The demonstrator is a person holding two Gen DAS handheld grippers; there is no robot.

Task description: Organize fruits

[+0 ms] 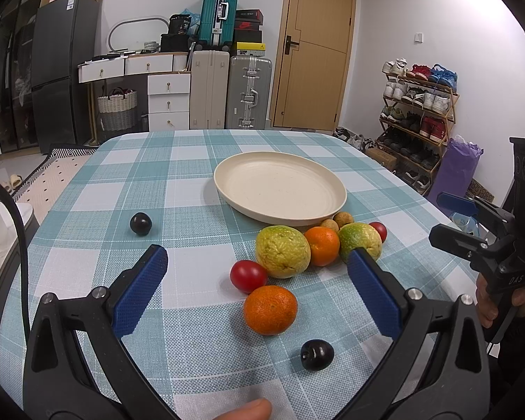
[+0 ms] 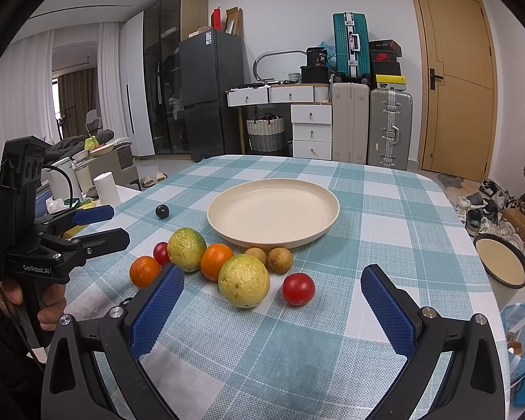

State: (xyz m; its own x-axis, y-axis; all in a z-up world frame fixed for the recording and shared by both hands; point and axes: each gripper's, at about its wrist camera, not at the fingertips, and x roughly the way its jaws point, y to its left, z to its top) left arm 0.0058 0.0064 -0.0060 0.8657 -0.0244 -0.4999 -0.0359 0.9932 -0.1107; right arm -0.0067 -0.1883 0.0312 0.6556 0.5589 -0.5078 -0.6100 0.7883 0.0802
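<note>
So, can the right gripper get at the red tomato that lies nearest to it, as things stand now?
Probably yes. The right gripper is open and empty, and the red tomato lies on the cloth just ahead of it, apart from the yellow-green fruit beside it. Nothing stands between them.

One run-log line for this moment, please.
left claw: open, empty | right claw: open, empty | plate: empty | fruits: on tablecloth

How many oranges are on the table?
2. One orange lies nearest the left gripper, beside a red tomato. The other orange sits between the two yellow-green fruits. None seems hidden.
</note>
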